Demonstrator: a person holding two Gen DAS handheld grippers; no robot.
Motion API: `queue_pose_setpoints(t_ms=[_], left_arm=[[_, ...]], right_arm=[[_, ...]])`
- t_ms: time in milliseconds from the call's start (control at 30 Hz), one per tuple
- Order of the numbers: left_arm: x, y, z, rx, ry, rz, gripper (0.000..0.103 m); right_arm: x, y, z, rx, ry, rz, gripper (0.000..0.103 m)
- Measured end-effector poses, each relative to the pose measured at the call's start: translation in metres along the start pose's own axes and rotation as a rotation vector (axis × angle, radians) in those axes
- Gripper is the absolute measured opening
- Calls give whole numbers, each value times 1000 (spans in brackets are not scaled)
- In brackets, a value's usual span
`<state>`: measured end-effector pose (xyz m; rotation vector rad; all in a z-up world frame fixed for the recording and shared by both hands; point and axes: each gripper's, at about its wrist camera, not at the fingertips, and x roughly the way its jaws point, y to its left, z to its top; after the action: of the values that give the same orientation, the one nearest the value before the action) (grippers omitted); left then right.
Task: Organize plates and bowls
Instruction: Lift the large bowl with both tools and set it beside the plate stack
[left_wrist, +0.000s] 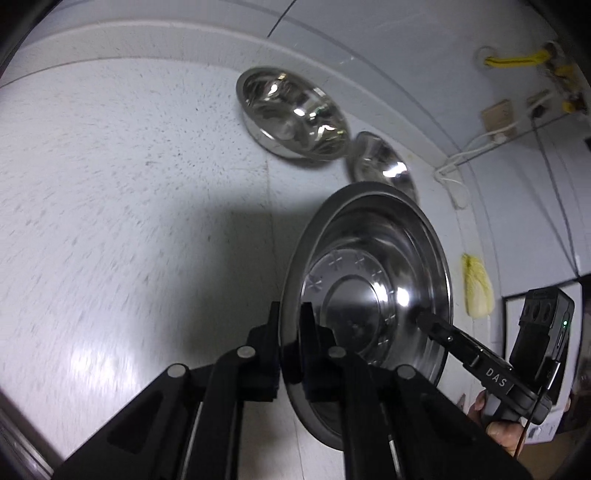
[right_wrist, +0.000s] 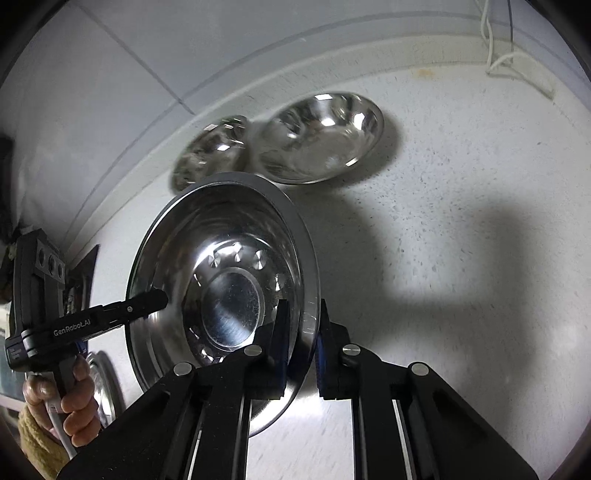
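A steel plate (left_wrist: 373, 288) with a patterned centre is held above the white speckled counter (left_wrist: 129, 184). My left gripper (left_wrist: 290, 325) is shut on its near rim, and my right gripper (right_wrist: 301, 325) is shut on the opposite rim of the same plate (right_wrist: 229, 258). Each gripper shows in the other's view, the right one (left_wrist: 424, 319) and the left one (right_wrist: 159, 297), fingertips at the plate's rim. Two steel bowls stand beyond on the counter: a larger bowl (left_wrist: 291, 112) (right_wrist: 321, 136) and a smaller bowl (left_wrist: 384, 162) (right_wrist: 210, 151) beside it by the wall.
A tiled wall (left_wrist: 369, 55) runs behind the bowls. White cables (left_wrist: 454, 162) hang at the counter's far corner. A yellowish cabbage piece (left_wrist: 478, 284) lies by the wall. Another steel dish (right_wrist: 105, 384) sits low at the left in the right wrist view.
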<state>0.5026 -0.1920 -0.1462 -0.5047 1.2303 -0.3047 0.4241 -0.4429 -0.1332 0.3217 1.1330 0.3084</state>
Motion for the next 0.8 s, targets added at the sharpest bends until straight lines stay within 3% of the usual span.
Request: queue_pose_setpoints(t_ms=[167,433,800], left_arm=[[-34,3,-54,2,21,-38,7],[-33,12,-127,3,80,-42,7],[-9,14,-152,-9,86,10,7]], right_arm=[[-41,19,-57,-11,-18,13,11],[-56,20,-139,28,36,-13,11],[-41,12,-153,46,64,-35,11]])
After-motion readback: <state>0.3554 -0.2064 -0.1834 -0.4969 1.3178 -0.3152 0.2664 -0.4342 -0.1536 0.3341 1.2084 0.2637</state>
